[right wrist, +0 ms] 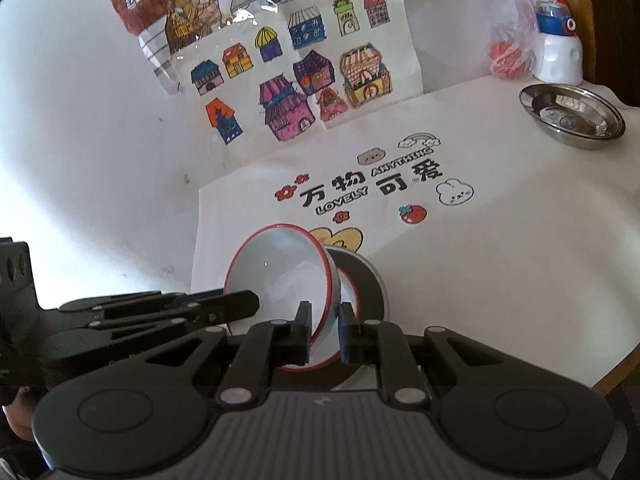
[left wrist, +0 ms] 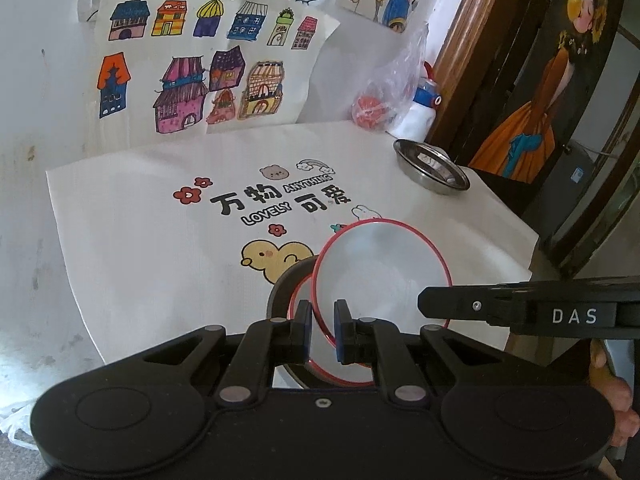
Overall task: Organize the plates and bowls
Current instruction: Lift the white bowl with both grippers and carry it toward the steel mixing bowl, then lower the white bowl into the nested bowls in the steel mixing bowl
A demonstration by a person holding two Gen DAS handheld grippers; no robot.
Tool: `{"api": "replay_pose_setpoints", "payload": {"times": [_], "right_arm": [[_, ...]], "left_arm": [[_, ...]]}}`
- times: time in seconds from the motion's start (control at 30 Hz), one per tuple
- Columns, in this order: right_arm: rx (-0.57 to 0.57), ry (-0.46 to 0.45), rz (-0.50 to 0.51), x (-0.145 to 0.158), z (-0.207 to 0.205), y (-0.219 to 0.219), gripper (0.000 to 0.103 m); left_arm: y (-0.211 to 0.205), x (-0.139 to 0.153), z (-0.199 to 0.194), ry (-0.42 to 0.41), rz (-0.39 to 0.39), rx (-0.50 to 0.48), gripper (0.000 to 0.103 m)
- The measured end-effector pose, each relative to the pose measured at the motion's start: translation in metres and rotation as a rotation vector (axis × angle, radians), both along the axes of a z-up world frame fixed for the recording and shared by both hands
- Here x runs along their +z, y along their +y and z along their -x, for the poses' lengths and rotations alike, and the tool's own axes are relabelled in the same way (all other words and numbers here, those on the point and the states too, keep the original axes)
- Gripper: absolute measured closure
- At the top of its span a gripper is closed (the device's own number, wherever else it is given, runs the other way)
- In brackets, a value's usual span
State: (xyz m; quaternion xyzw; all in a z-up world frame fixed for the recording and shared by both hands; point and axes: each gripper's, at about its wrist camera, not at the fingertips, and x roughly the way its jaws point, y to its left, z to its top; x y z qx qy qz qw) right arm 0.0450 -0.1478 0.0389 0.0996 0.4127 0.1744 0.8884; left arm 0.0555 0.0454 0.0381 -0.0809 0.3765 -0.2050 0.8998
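Left gripper [left wrist: 323, 330]: clamped on the rim of a white red-rimmed ceramic bowl [left wrist: 384, 276].
Right gripper [right wrist: 325, 332]: pinching the rim of the same bowl [right wrist: 280, 280], opposite side.
Bowl position: tilted, over a dark round plate [right wrist: 366, 280] holding another red-rimmed bowl [left wrist: 302, 298].
Steel dish [right wrist: 572, 116]: far corner of the white printed tablecloth [right wrist: 500, 260].

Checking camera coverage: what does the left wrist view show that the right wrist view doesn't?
Left wrist only: a framed painting at the right, and a yellow duck print on the mat.
Right wrist only: a strawberry print, and the inside of the tilted red-rimmed bowl.
Both: that bowl pinched by the left gripper and right gripper, and the steel dish.
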Motion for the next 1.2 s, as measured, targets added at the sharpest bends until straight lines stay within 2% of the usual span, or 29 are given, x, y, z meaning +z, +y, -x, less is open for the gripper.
{"api": "replay_pose_setpoints", "payload": {"times": [1.2], "right_arm": [[0.025, 0.072, -0.01, -0.019, -0.011, -0.004, 0.086]], "left_arm": [[-0.004, -0.005, -0.001, 0.032, -0.054, -0.016, 0.092]]}}
